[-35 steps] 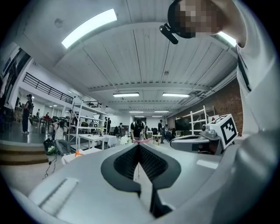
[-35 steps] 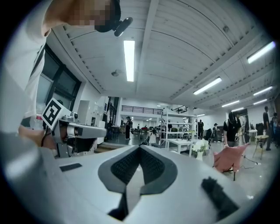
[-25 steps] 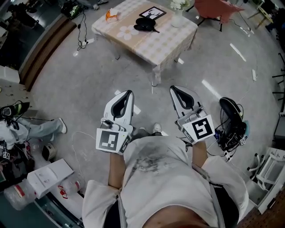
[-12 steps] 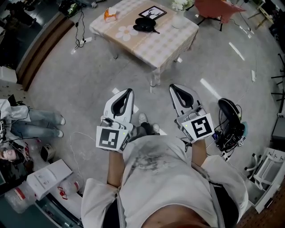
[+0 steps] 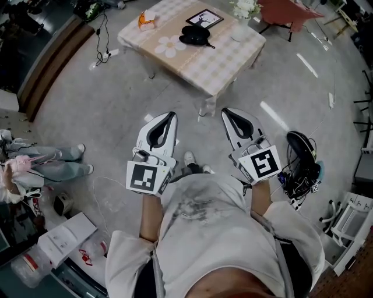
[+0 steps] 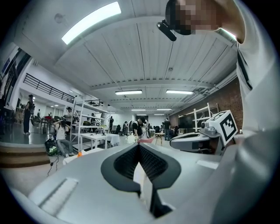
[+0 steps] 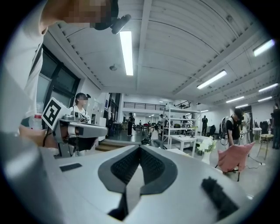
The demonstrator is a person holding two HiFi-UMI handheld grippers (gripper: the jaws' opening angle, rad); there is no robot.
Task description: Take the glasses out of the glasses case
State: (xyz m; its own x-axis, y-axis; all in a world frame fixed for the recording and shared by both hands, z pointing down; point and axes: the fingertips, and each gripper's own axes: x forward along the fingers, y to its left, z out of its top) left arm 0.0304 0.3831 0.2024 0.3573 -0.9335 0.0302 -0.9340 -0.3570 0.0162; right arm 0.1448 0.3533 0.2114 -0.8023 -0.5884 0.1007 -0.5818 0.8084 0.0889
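I'm holding my left claw (image 5: 168,118) and right claw (image 5: 228,114) squeezed together (nothing inside) because the glasses case (image 5: 195,35) is lying far ahead.

White short-sleeved shirt (image 5: 204,233); white left gripper (image 5: 171,114) and right gripper (image 5: 224,112) carry square-marker cubes (image 5: 143,178).

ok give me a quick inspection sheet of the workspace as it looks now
surface: low table with checked cloth, ahead of the person, apart from both grippers
job's things: black glasses case on the table; open or shut cannot be told
clutter: picture frame, orange item, flower vase on the table
grippers: left gripper and right gripper both shut, empty, held level over the floor
cables: black cable on the floor left of the table; cable bundle at right
surroundings: red chair; a person on the floor at left
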